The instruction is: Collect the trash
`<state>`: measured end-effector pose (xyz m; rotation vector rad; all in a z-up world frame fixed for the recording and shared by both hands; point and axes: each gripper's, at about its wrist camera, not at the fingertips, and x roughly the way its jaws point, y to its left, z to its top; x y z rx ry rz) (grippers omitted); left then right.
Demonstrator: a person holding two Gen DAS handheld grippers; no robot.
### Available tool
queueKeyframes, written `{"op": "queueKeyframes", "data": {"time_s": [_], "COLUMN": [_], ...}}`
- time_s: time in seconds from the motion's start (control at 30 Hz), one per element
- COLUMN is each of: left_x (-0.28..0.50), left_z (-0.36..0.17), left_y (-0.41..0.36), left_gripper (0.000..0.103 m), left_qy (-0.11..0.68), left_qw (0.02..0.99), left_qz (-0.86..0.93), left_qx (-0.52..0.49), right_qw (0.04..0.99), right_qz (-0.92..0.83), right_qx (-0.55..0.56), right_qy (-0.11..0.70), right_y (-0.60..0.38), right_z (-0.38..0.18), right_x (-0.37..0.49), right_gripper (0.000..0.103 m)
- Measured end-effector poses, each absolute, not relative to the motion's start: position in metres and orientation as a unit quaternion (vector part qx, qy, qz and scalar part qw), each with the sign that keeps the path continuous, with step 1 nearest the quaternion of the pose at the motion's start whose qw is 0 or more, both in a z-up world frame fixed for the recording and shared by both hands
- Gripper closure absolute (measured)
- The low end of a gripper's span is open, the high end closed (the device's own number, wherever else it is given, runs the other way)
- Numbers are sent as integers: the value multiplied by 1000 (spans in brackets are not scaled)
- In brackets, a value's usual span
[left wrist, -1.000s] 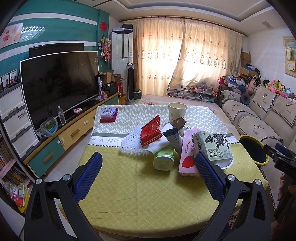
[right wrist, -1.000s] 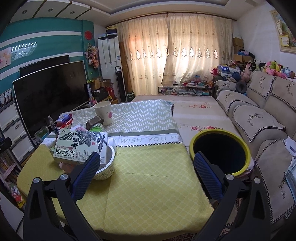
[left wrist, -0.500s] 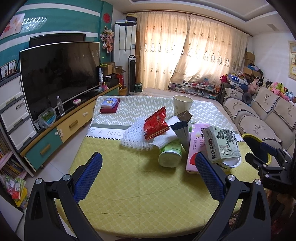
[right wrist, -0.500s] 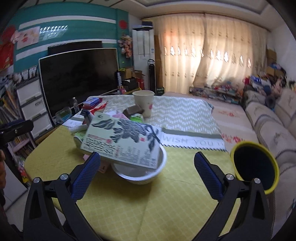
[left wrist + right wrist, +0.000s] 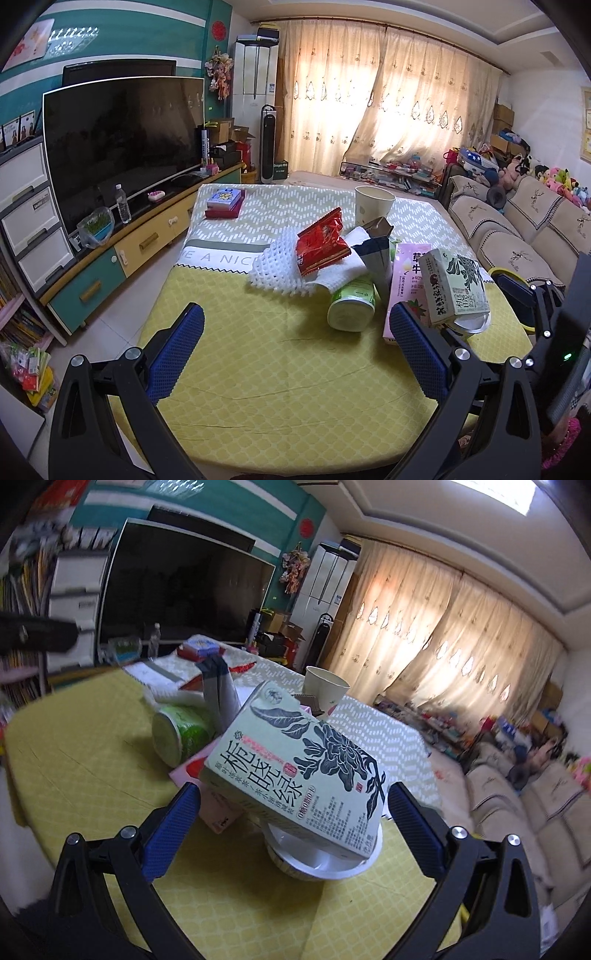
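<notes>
Taking the green tub (image 5: 351, 307) lying on its side as the landmark, the trash sits in one cluster on the yellow-clothed surface (image 5: 258, 362). Left of and behind the tub lies a white foam net (image 5: 275, 271), with a red snack bag (image 5: 322, 246) resting on top of it. Just behind the tub a dark paper cone (image 5: 376, 251) stands tilted, and further back stands a pale paper cup (image 5: 373, 206). Far behind and left of the tub, a small stack of boxes (image 5: 224, 203) sits apart from the cluster. Right of the tub lies a pink carton (image 5: 408, 273), flat on the cloth. Right again is a white bowl (image 5: 325, 864), and a green book (image 5: 295, 771) lies tilted across its rim, one end over the pink carton. Beyond the surface's edge, right of the bowl, the yellow rim of a bin (image 5: 496, 271) shows.

The left claw (image 5: 295, 354) hangs above the bare cloth in front of the tub, its blue pads spread wide, grasping nothing. The right claw (image 5: 293, 830) is also released, jaws wide apart; in the right wrist view the book and bowl fill the gap between its pads, though the pads touch neither. That view is blurred at its edges.
</notes>
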<state>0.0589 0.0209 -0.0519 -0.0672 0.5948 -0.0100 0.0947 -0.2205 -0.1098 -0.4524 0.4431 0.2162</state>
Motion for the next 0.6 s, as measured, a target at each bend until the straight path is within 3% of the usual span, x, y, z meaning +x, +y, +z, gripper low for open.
{"op": "queueKeyframes", "data": {"time_s": [0.4,0.53,0.6], "left_x": [59,61,61], "left_z": [-56,-56,-56], "left_y": [17,16,14], "left_gripper": [4,4,4], "left_qy": [295,296,297], "left_qw": [955,955,954], "left_qz": [-8,-9,-9], "left_qx": [-28,-28,-27], "right_qw": [937,935,933], "right_qz": [94,103,106], "right_qx": [-277,-277,-276], "right_qy": [191,198,204], "right_y": [-207,-210,-212], "right_z": [-121,-121,-119], "right_x": [116,121,125], "right_gripper": [7,27,33]}}
